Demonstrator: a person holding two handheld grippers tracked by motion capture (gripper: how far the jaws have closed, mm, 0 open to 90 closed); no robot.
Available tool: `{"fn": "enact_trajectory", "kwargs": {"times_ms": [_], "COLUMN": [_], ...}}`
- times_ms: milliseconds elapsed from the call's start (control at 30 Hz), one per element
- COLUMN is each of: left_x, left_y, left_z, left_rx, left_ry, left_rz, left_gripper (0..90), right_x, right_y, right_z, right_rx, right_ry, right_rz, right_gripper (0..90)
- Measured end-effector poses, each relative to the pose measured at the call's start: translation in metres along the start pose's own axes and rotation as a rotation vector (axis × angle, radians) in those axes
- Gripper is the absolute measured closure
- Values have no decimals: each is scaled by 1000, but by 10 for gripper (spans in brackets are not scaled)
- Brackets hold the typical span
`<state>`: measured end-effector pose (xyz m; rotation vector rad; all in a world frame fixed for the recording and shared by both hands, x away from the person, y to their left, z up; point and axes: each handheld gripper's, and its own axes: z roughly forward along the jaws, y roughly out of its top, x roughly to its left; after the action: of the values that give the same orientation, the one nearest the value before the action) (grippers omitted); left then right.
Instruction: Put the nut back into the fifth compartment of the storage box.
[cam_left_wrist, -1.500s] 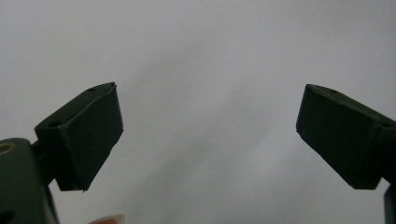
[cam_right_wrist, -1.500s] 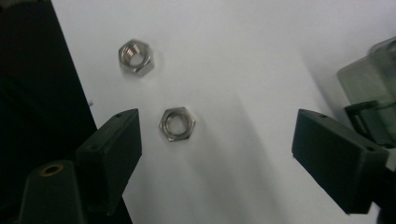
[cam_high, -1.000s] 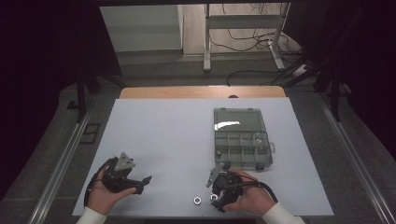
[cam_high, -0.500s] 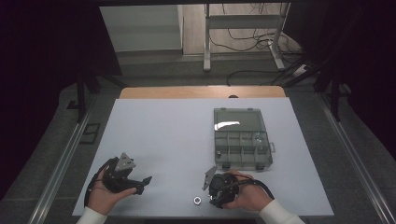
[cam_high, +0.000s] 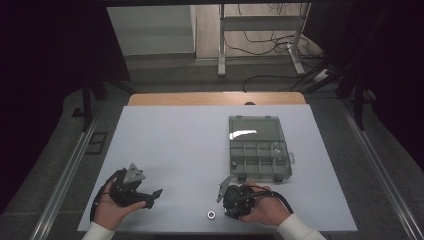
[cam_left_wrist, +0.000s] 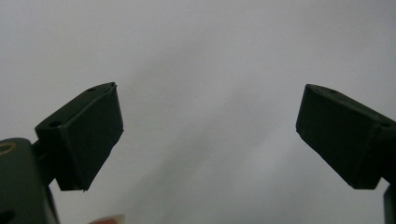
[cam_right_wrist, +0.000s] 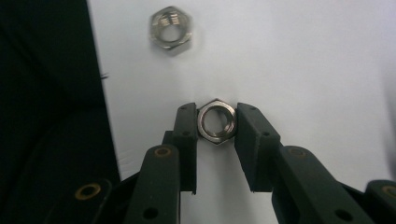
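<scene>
Right gripper view: right gripper jaws just closing, now clamping hex nut on counter; left gripper jaws standing apart.

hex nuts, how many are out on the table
2. One nut is clamped in the right gripper; the second nut lies loose by the table's near edge. The organizer box may hide more.

nut between jaws | second nut beyond, apart | compartment box probably farther back
</scene>
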<state>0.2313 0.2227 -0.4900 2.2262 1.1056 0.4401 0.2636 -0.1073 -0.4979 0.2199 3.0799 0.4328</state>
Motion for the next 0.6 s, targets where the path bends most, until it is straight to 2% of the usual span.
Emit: {"fn": "enact_trajectory", "kwargs": {"times_ms": [33,300,367,500,600], "left_x": [0,0,0,0,0], "left_y": [0,0,0,0,0], "left_z": [0,0,0,0,0], "left_rx": [1,4,3,4,4], "left_ry": [0,0,0,0,-1], "left_rz": [0,1,2,2,1], "left_gripper": [77,76,76,76,77], "right_x": [-1,-4,-5,-6,-8], "right_y": [-1,-2,-2,-2,-2], "right_z": [-1,-7,-9,-15,-18], "right_rx": [-5,-30,-33,-51,-60], "right_ry": [0,9,-3,-5,-13], "right_rz": [14,27,20,46,42], "right_gripper": [700,700,700,701,701]}}
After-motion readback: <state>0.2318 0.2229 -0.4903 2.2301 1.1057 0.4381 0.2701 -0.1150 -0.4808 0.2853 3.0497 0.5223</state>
